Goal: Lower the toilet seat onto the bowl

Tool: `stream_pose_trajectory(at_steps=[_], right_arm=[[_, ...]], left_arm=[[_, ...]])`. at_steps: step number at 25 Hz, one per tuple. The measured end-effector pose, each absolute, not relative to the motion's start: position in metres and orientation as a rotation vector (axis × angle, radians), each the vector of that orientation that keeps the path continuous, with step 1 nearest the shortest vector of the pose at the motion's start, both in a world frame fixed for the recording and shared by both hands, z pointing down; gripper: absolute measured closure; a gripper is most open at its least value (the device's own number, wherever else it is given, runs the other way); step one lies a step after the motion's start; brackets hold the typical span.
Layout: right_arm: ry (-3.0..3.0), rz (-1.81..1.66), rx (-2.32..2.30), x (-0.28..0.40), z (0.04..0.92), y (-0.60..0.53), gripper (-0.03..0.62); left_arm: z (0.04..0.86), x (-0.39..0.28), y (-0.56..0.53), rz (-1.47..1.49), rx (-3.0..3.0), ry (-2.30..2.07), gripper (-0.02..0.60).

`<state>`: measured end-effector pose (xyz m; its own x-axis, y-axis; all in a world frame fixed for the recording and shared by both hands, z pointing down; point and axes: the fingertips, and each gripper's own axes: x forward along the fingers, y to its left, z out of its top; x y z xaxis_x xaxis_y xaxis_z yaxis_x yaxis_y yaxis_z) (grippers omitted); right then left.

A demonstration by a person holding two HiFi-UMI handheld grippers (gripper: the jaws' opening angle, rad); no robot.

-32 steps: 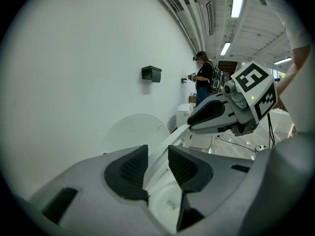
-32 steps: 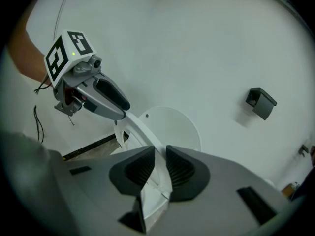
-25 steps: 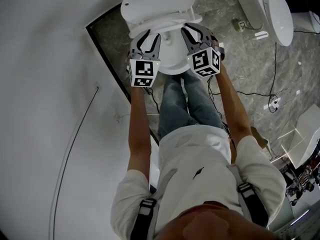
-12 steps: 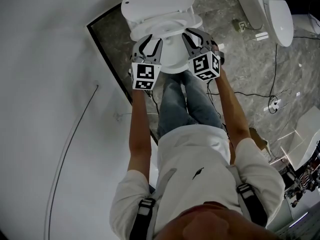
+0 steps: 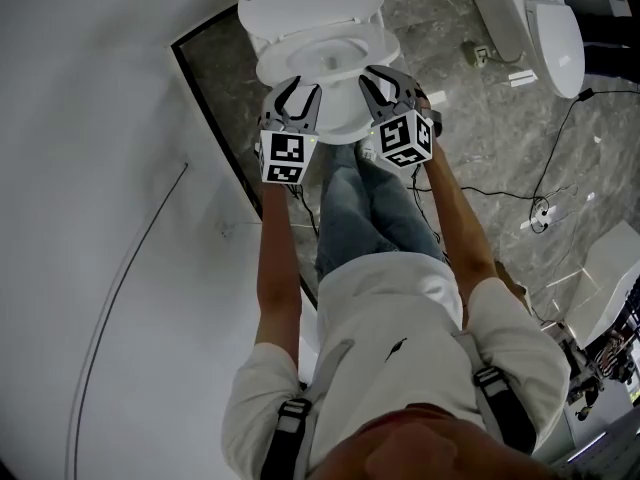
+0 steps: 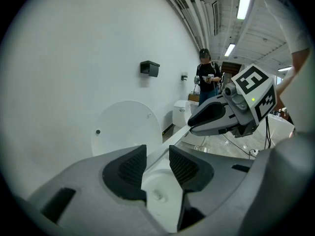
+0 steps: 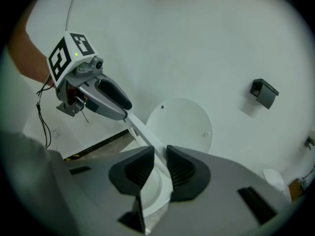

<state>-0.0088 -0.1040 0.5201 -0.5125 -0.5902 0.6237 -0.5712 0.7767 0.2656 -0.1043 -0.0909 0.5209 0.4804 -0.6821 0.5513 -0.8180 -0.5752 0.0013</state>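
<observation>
Seat [image 5: 378, 46] almost down
Above the toilet bowl [image 5: 340, 128] the seat hangs low; the right hand-held gripper [image 5: 388, 76] clamps its rim to slow it, the left hand-held gripper [image 5: 297, 96] has just been opening, rim between its jaws.

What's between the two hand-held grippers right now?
The toilet seat, in the head view, from left hand-held gripper to right hand-held gripper; the left jaws have just been opening, its edge between them.
</observation>
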Motion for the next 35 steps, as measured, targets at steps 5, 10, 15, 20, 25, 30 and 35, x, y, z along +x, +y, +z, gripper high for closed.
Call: stream_pose_trajectory(at_steps=[5,10,15,20,25,30,35], right_arm=[[-2.245,-0.037,0.832,-0.006,0.524,-0.094,0.507],[-2.243,-0.033,0.823,-0.006,0.530,-0.081,0.507],[-2.243,-0.033,0.811,-0.005,0.535,-0.071,0.507],[-2.232,-0.026,0.798,-0.003,0.541,-0.059,0.507],[-2.222,-0.015,0.784,0.000,0.548,-0.047,0.507],[-2.216,-0.002,0.773,0.001,0.556,-0.037,0.507],[-2.217,0.007,0.764,0.004,0.560,-0.032,0.507]], left_arm=[[0.530,-0.102,-0.078,0.744,2.436,-1.299,0.439],[0.538,-0.101,-0.065,0.749,2.424,-1.305,0.437],[0.543,-0.101,-0.054,0.753,2.422,-1.303,0.437],[0.549,-0.098,-0.042,0.749,2.419,-1.284,0.437],[0.554,-0.095,-0.030,0.746,2.409,-1.271,0.437],[0.555,-0.093,-0.024,0.743,2.411,-1.267,0.436],[0.559,-0.091,-0.019,0.735,2.401,-1.263,0.437]])
